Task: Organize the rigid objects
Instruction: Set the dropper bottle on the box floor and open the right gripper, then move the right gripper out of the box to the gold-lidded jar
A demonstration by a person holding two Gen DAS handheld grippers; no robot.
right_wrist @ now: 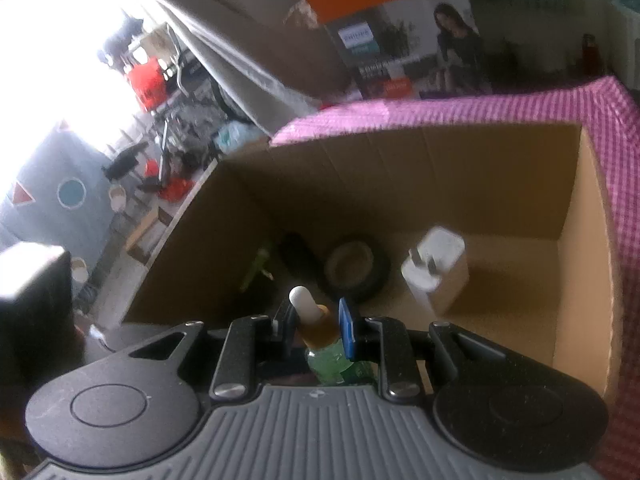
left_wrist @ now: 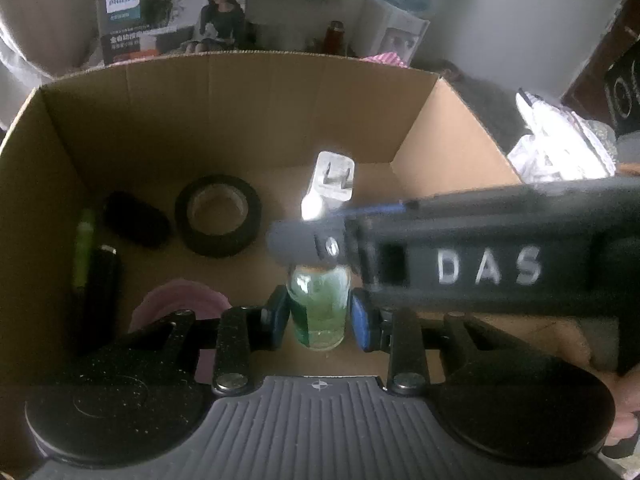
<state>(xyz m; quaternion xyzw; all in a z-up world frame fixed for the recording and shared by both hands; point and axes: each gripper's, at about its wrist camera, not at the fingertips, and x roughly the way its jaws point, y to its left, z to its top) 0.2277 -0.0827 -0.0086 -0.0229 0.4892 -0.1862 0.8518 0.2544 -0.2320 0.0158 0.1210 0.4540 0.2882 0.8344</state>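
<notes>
Tongs grip one green dropper bottle point(left_wrist: 319, 312) above the cardboard box point(left_wrist: 224, 120): my left tongs point(left_wrist: 320, 316) its body, my right tongs point(right_wrist: 314, 330) its neck.

**Dropper bottle over the carton, other items lying inside**

A small clear bottle point(left_wrist: 319, 312) of green liquid, with an amber collar and white rubber bulb, stands upright above the open cardboard box point(left_wrist: 240, 96). On the box floor lie a black tape roll point(left_wrist: 218, 216) flat on its side, a white plug adapter point(left_wrist: 330, 182) with prongs showing, a dark oval object point(left_wrist: 136, 220), a green pen-like stick point(left_wrist: 84, 248) along the left wall, a black cylinder point(left_wrist: 102, 288) just beside it, and a pink round object point(left_wrist: 180, 304).
</notes>
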